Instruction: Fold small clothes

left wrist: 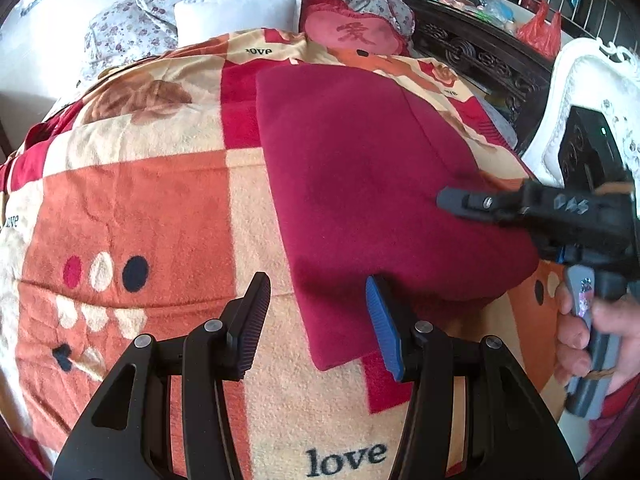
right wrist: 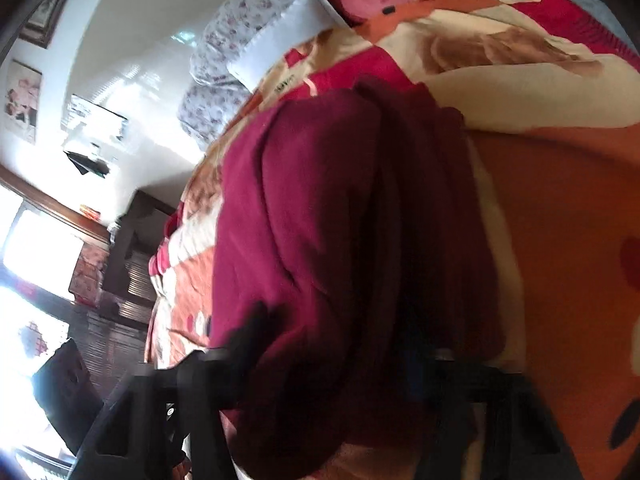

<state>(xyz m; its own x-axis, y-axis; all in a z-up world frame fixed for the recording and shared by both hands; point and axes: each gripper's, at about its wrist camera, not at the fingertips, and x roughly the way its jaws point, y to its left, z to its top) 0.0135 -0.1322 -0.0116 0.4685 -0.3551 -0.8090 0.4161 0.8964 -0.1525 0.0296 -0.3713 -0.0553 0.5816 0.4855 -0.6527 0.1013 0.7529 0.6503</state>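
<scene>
Lay flat on the patterned orange-and-cream fleece blanket (left wrist: pixel 132 200), the dark red fleece garment (left wrist: pixel 360 184), already folded into a neat panel. Left gripper (left wrist: pixel 318 324) hovered wide open and empty at its near corner. Right gripper (left wrist: pixel 452 200) reached over its edge; blurred, possibly pinching cloth, cannot tell.

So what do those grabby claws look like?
The left gripper has black plastic arms with silver bolts, one blue ribbed pad and one dark one. The right gripper is black too, on a grey handle in a bare hand.
</scene>
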